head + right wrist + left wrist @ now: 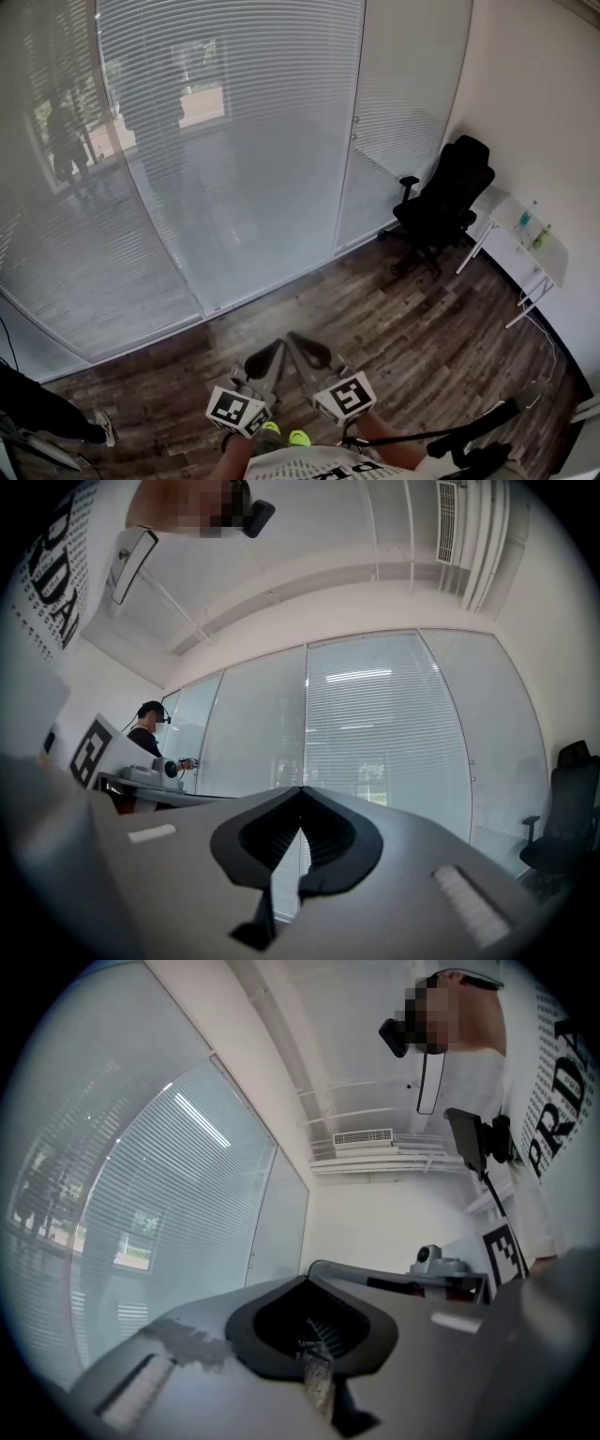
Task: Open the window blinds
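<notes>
The window blinds (234, 141) hang behind glass panels across the far wall, with their slats closed. They also show in the left gripper view as blinds (159, 1222) and in the right gripper view as blinds (394, 724). My left gripper (277, 344) and right gripper (293, 337) sit side by side low in the head view, well back from the glass. They point toward it over the wooden floor. The left gripper (309, 1283) is shut with nothing in it. The right gripper (301, 790) is shut and holds nothing either.
A black office chair (450, 192) stands in the right corner beside a white table (548, 267) with bottles on it. Two small fittings (354, 127) sit on the frame post between panels. Another person (150, 728) stands far left by the glass. A dark stand (469, 431) lies low right.
</notes>
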